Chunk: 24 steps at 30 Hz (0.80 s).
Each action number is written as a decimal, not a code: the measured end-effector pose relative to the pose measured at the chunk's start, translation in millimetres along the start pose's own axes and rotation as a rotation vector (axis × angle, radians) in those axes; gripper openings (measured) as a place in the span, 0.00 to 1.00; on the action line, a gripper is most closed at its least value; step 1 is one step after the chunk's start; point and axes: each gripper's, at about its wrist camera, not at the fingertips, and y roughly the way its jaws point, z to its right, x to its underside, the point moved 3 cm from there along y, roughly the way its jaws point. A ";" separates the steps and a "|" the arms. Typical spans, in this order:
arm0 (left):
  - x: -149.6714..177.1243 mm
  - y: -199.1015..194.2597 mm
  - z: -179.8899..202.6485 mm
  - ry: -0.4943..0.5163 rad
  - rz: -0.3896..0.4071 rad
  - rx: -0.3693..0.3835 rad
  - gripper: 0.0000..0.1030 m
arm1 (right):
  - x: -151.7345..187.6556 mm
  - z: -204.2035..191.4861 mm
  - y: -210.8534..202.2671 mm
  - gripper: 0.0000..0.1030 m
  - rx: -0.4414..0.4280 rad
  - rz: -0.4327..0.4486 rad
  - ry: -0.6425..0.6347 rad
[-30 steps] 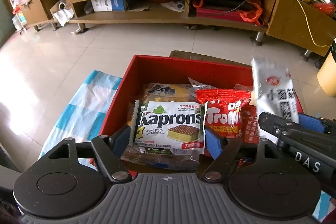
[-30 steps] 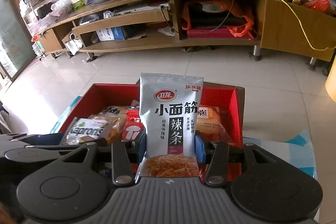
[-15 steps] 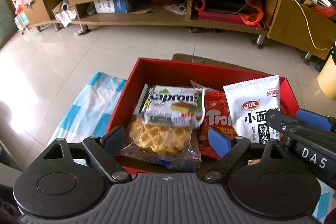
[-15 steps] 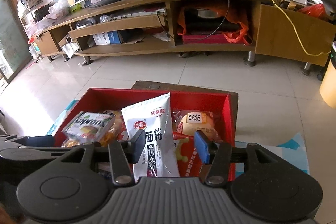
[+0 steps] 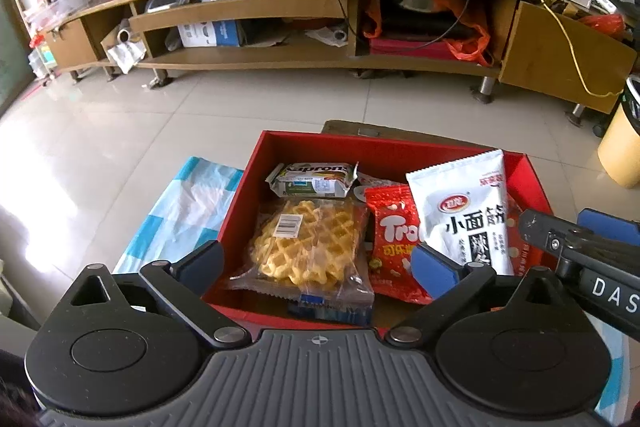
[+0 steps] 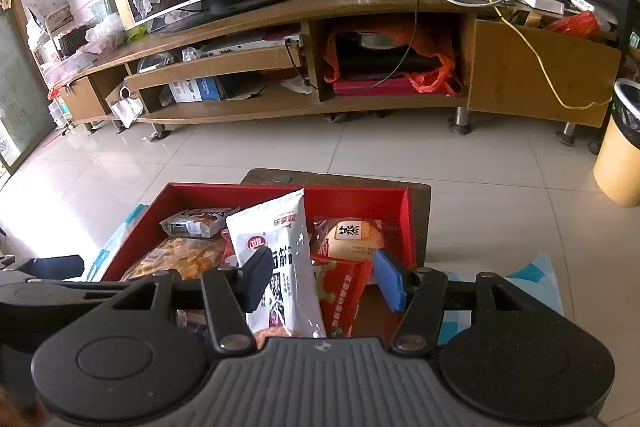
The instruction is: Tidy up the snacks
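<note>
Left wrist view: left gripper [image 5: 316,263] is seen w/ jaws spread wide and opening, nothing pinched. Waffle pack [image 5: 306,247] lies flat between them in the near left of the red box [image 5: 376,147]. Kaprons wafer pack [image 5: 312,179] is laid at far left, red Trolli bag [image 5: 394,247] mid, white noodle-snack bag [image 5: 466,211] at right.

Right wrist view: right gripper [image 6: 320,277] is opening; white noodle-snack bag [image 6: 280,259] stands between the jaws, touching the left pad only, not pinched. Bun pack [image 6: 354,237] is at far right.
</note>
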 end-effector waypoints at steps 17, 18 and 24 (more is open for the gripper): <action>52.2 -33.3 -14.6 -0.031 -0.058 0.030 1.00 | 49.2 0.9 -52.0 0.54 0.025 -0.044 0.008; 55.5 -35.8 -14.5 -0.028 -0.056 0.030 1.00 | 52.8 0.3 -54.5 0.55 0.023 -0.049 0.004; 72.2 -47.5 -14.7 -0.028 -0.061 0.037 1.00 | 69.4 -1.2 -68.0 0.58 0.011 -0.068 0.002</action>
